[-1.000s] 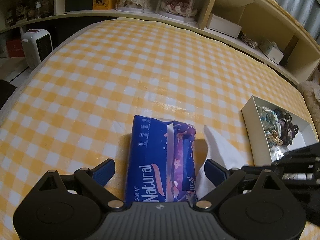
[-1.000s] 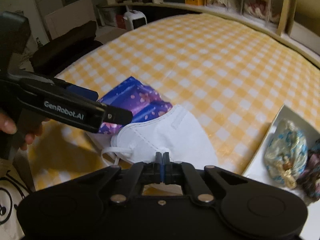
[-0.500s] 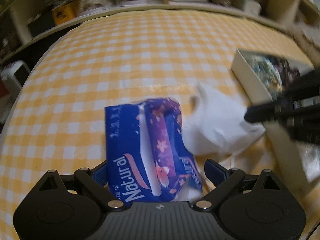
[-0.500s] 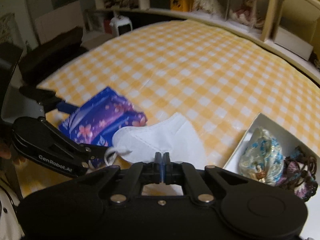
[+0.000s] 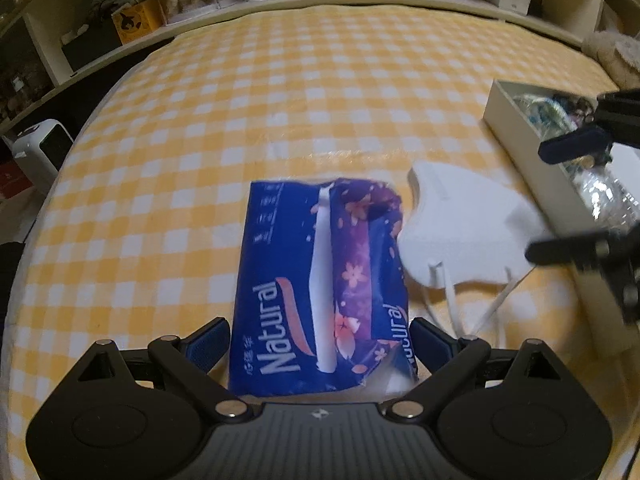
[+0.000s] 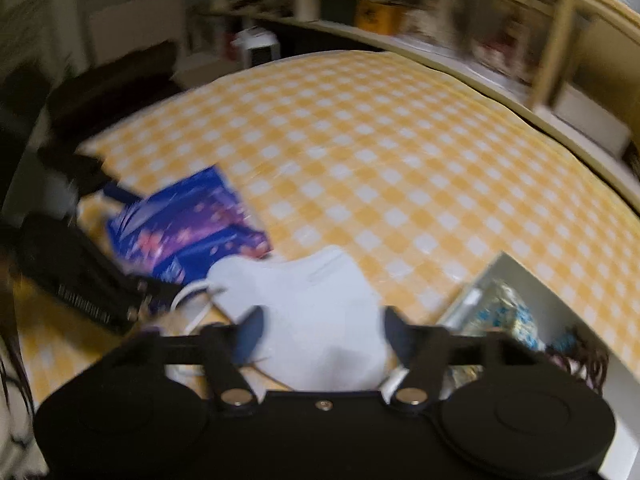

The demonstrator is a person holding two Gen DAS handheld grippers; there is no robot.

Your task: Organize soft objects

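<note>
On the checked bed: tissue pack framed by the left claw, mask lying loose under the right one.

Left wrist view: left gripper [image 5: 320, 344] is spread wide, tissue pack [image 5: 320, 284] sits between its fingers with visible gaps at the tips, so no squeeze that I can see; the pack's long axis runs straight ahead along the fingers. White mask [image 5: 460, 232] lies just right of the pack, touching its edge, straps trailing toward the camera; white box [image 5: 532, 160] is further right. Right wrist view, blurred: right gripper [image 6: 320, 330] has just been opening, mask [image 6: 316, 320] lies flat between the spread fingers, not pinched. A second ago those jaws were closed at the mask's edge. Right hand is nearer mask and box [image 6: 472, 300]; a regrip looks likely.
</note>
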